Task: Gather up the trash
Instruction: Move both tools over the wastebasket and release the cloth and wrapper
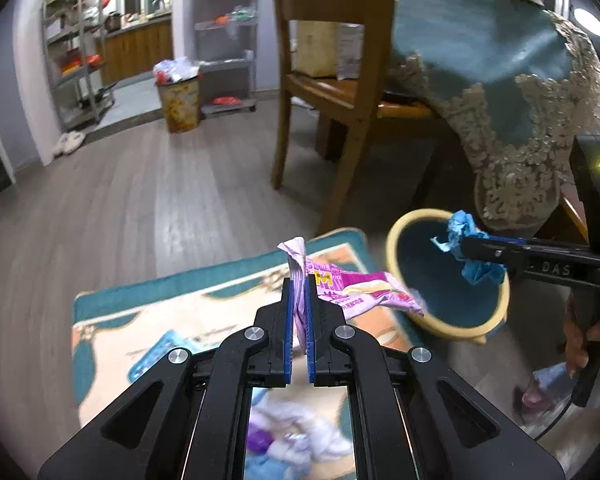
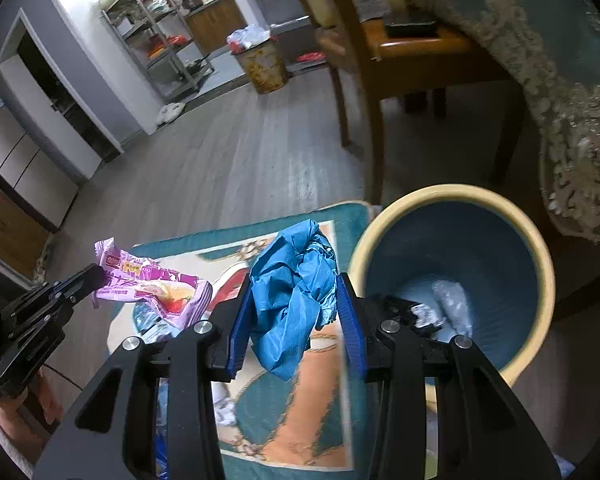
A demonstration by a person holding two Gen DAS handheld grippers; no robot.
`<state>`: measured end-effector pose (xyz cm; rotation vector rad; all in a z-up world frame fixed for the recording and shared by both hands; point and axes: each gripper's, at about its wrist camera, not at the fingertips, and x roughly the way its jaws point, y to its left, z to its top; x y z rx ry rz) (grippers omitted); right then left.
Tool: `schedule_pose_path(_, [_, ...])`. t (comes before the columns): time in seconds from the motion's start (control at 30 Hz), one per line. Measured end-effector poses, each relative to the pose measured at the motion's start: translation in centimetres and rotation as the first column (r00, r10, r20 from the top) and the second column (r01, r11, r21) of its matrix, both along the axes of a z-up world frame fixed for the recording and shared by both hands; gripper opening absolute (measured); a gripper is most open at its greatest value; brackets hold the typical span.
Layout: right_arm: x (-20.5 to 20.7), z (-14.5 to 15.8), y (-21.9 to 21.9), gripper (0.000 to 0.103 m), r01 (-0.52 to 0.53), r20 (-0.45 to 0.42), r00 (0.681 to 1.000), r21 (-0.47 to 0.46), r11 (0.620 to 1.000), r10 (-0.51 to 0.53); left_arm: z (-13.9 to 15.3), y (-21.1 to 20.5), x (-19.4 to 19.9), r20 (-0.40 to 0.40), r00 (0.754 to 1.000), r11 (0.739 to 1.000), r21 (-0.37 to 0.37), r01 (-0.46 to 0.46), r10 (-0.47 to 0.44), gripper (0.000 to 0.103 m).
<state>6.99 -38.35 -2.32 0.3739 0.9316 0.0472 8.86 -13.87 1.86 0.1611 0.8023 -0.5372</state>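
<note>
A glossy, creased purple snack wrapper (image 1: 352,288) is pinched at one end in my left hand-held gripper (image 1: 299,312), its jaws nearly closed, above the patterned rug (image 1: 112,320). My right hand-held gripper (image 2: 296,312), partly open, clamps a crumpled blue plastic wad (image 2: 292,296) just beside the round, cream-rimmed blue bin (image 2: 540,248), which holds crinkled scraps.
</note>
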Motion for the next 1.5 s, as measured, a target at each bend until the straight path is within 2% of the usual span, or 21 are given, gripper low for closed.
schedule_pose_path(0.17, [-0.5,0.1,-2.5,0.039,0.043,-0.004,0.999,0.002,0.999,-0.043,-0.3,-3.2,-0.1,0.003,0.999,0.999,-0.008,0.051,-0.051,0.006])
schedule_pose_path(0.33, [-1.3,1.5,-6.2,0.039,0.033,0.004,0.999,-0.066,0.997,-0.032,-1.3,-6.6,-0.3,-0.005,0.995,0.995,-0.007,0.100,-0.100,0.006])
schedule_pose_path(0.43, [-1.7,1.8,-8.7,0.039,0.065,0.002,0.998,-0.092,0.994,-0.065,-1.9,-8.2,-0.6,-0.005,0.992,0.992,0.001,0.129,-0.129,0.006])
schedule_pose_path(0.6, [-1.4,0.4,-11.8,0.039,0.094,-0.039,0.994,-0.152,0.984,-0.101,-3.2,-10.7,-0.9,-0.015,0.985,0.985,0.012,0.169,-0.169,0.006])
schedule_pose_path(0.73, [-1.3,-1.3,-13.3,0.039,0.108,-0.084,0.989,-0.137,0.985,-0.120,-4.3,-12.5,-1.2,-0.021,0.981,0.981,0.025,0.194,-0.194,0.006])
schedule_pose_path(0.83, [-1.2,-2.5,-13.5,0.039,0.121,-0.119,0.984,-0.098,0.988,-0.132,-5.1,-13.5,-1.1,-0.031,0.980,0.980,0.024,0.198,-0.197,0.006])
schedule_pose_path(1.0, [-0.9,-3.4,-12.9,0.040,0.112,-0.148,0.981,-0.098,0.989,-0.125,-6.9,-15.2,-0.8,-0.070,0.981,0.983,0.017,0.185,-0.183,0.006])
schedule_pose_path(1.2, [-0.5,-4.7,-12.7,0.040,0.109,-0.189,0.974,-0.086,0.990,-0.124,-8.7,-16.9,-0.9,-0.076,0.978,0.978,0.064,0.199,-0.194,0.006])
schedule_pose_path(1.43, [-0.4,-5.3,-12.7,0.041,0.115,-0.189,0.974,-0.080,0.990,-0.128,-9.3,-17.5,-1.0,-0.069,0.978,0.975,0.085,0.205,-0.199,0.006])
schedule_pose_path(1.5, [-0.3,-5.3,-12.7,0.047,0.118,-0.181,0.975,-0.085,0.989,-0.132,-9.4,-17.6,-1.0,-0.066,0.978,0.975,0.090,0.202,-0.196,0.008])
